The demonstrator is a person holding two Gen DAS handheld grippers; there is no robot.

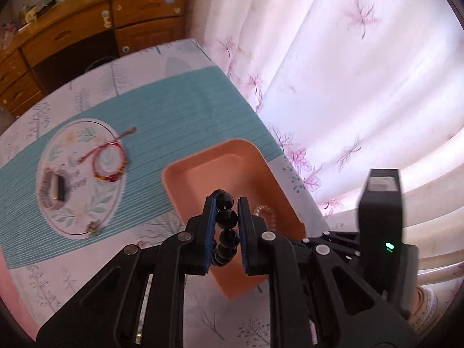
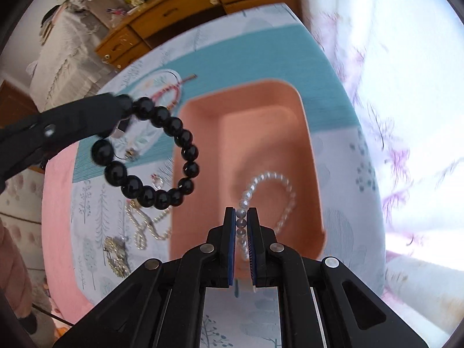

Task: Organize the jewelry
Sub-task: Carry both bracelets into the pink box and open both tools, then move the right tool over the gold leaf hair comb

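While both loops hung over the peach tray (image 2: 307,133), the left gripper (image 1: 226,211) was clamped on the black bead bracelet (image 2: 162,150), chunky, glossy and likely heavy enough to swing; a bead mid-strand seemed the best hold. The right gripper (image 2: 241,223) pinched the pearl bracelet (image 2: 272,179), lighter, limp and slippery, trailing into the tray. Below lay a leaf-print tablecloth (image 2: 348,203) with a teal mat (image 1: 179,107), a red cord bracelet (image 1: 111,159) on it, curtains (image 1: 348,72) beside.
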